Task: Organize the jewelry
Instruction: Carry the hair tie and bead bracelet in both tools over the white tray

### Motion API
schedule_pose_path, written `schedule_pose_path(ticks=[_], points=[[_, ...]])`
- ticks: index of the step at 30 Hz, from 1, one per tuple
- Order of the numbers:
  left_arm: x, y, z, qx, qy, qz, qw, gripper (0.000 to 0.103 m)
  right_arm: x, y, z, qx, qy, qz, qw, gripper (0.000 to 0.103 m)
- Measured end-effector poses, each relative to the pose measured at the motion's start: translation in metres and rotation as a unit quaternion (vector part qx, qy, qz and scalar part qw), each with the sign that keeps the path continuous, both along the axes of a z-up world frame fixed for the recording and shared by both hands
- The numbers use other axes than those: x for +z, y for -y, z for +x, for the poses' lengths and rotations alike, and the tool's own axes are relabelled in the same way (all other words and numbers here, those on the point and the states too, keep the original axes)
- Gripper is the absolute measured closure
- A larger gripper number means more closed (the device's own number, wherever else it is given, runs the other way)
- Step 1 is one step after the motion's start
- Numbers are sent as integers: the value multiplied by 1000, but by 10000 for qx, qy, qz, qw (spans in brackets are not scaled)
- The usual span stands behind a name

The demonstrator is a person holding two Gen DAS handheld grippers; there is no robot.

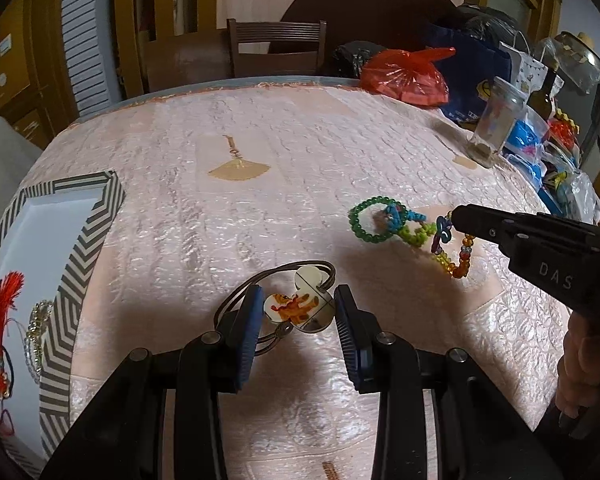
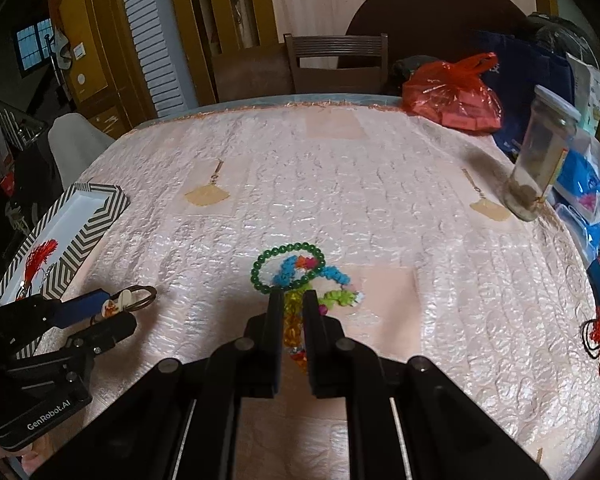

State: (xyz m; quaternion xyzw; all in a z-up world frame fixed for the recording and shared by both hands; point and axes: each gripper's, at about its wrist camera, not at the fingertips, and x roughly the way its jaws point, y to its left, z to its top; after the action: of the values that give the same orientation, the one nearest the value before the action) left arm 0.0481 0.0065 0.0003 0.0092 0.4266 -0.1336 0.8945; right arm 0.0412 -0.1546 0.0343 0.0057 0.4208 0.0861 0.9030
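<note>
Two claws work over one pink quilted surface (image 1: 300, 168) that carries one chevron-striped tray (image 1: 80, 240) and one glass jar (image 1: 496, 120). One mouse-head-shaped tiger charm on a brown cord (image 1: 300, 304) lies between the blue pads of the left claw (image 1: 298, 312), which is half spread; whether the pads touch it is unclear. Near it to the right lie one green bead bracelet (image 2: 286, 266) and one blue-and-lime beaded chain (image 2: 332, 284). The right claw (image 2: 292, 300) is pressed together, pinching one amber and orange bead strand (image 2: 292, 332). One red tassel (image 1: 2, 300) lies in the tray.

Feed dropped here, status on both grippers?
Left gripper open around tiger charm. Right gripper shut on beaded strand. Striped tray path unobstructed.
</note>
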Motion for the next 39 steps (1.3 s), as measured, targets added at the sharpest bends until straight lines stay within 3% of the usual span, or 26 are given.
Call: schedule_pose_path(ticks=[21, 39], points=[[11, -64, 9, 569, 149, -8, 9983, 42, 1, -60, 9, 557, 115, -26, 9984, 94], [37, -188, 14, 1503, 426, -139, 9876, 42, 23, -158, 22, 1137, 226, 86, 9932, 94]])
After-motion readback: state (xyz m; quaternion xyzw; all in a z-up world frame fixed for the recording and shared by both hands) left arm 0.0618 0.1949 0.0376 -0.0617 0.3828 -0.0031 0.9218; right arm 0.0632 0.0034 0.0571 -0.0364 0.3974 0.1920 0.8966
